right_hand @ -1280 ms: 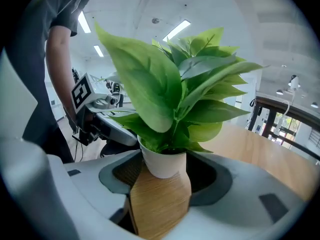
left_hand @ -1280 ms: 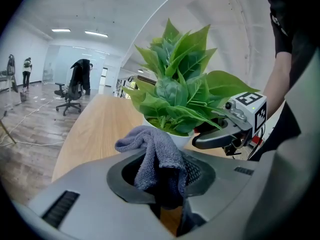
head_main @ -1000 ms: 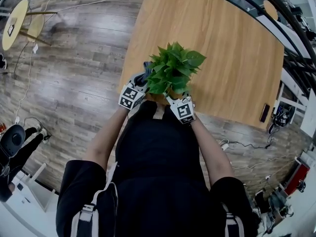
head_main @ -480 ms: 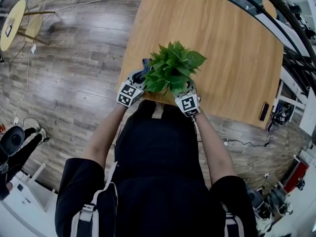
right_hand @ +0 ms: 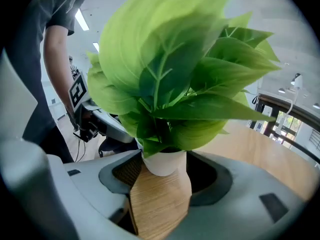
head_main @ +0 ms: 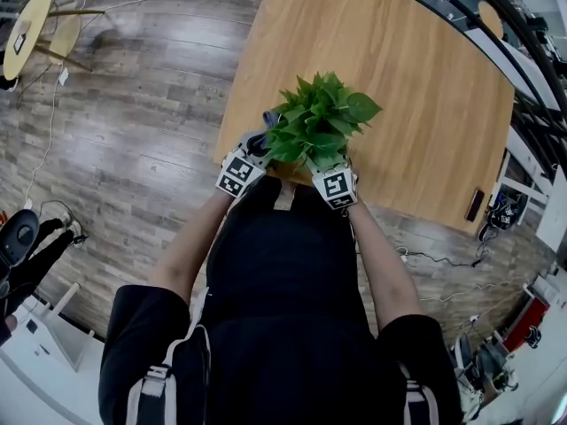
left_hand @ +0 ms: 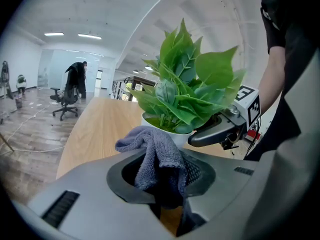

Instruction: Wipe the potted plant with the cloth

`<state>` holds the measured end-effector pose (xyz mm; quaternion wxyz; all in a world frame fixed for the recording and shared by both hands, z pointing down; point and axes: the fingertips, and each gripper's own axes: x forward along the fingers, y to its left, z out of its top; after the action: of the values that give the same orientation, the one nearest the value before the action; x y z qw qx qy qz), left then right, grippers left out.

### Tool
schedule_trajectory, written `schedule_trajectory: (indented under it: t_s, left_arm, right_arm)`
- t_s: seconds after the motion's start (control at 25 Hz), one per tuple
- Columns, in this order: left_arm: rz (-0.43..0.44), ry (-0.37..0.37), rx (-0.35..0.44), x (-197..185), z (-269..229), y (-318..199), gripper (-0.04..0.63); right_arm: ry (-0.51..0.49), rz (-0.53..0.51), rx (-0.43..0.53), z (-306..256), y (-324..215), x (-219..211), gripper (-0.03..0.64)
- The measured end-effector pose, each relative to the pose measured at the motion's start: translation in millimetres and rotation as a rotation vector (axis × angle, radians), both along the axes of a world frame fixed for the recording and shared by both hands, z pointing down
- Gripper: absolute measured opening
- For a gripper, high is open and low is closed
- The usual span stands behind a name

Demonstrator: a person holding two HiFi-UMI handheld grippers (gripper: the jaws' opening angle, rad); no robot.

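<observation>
The potted plant stands at the near edge of the table, just in front of the person, and judging by how things lie the wiping has not visibly begun: the cloth is brought up beside the pot but hangs short of the foliage, so the leaves are all still to be wiped. The leaves are broad, smooth and glossy green, pointed at the tip with clear pale veins, and they crowd out over a small round white pot with a plain matte wall. The cloth is grey terry, soft and nubbly, bunched into loose folds. The left gripper pinches that bunch between its jaws, with the free end flopping forward toward the pot rim. The right gripper has its jaws spread to either side of the pot's base and appears to clasp it, steadying the plant. The table is light wood with fine straight grain and a rounded corner.
</observation>
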<state>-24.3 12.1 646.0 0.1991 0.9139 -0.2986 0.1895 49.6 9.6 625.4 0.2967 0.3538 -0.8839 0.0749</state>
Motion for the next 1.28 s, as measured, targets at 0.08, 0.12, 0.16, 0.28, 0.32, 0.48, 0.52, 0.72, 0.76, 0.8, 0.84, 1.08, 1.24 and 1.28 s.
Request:
schedule_trajectory:
  t_s: [0.08,0.12,0.16,0.28,0.32,0.48,0.52,0.72,0.76,0.8,0.84,1.08,1.24,1.28]
  left_arm:
    - [-0.024,0.015,-0.009,0,-1,5,0.127]
    - [-0.032,0.020,-0.013,1,-1,7,0.127]
    - [-0.037,0.024,-0.015,1,-1,8,0.127]
    - [-0.043,0.026,-0.017,1,-1,10,0.127]
    - [-0.046,0.025,-0.018,1,0,9,0.127]
    - [-0.080,0.026,-0.019,-5,0,-1,0.127]
    - [-0.087,0.026,-0.019,-8,0,-5,0.127]
    - [-0.127,0.042,-0.059,-19,3,-19,0.127]
    - [-0.130,0.041,-0.064,-20,5,-18,0.127]
    - [-0.133,0.039,-0.067,-21,6,-18,0.127]
    - [-0.133,0.036,-0.068,-22,7,-18,0.127]
    - [-0.092,0.006,-0.052,-19,7,-22,0.127]
    - [-0.080,-0.004,-0.036,-16,6,-22,0.127]
    - [-0.076,-0.006,-0.034,-16,6,-22,0.127]
  right_arm:
    - [0.000,0.002,0.001,0,0,-1,0.261]
    - [0.000,0.003,0.001,0,0,-1,0.261]
    - [0.001,0.005,0.001,1,0,-1,0.261]
    - [-0.003,0.023,-0.002,0,4,-3,0.261]
    - [-0.008,0.029,-0.004,-1,6,-3,0.261]
    - [-0.023,0.019,-0.009,-1,20,-8,0.261]
    - [-0.021,0.012,-0.010,-2,22,-11,0.261]
    - [-0.024,-0.001,-0.040,3,27,-14,0.261]
    - [-0.015,0.021,-0.037,5,25,-7,0.261]
    - [-0.006,0.051,-0.032,7,22,1,0.261]
    - [0.001,0.083,-0.025,8,18,10,0.261]
    - [0.032,-0.042,0.058,-5,6,-2,0.262]
    - [0.020,-0.049,0.040,-3,8,-10,0.270]
    - [0.020,-0.034,0.041,-3,7,-10,0.270]
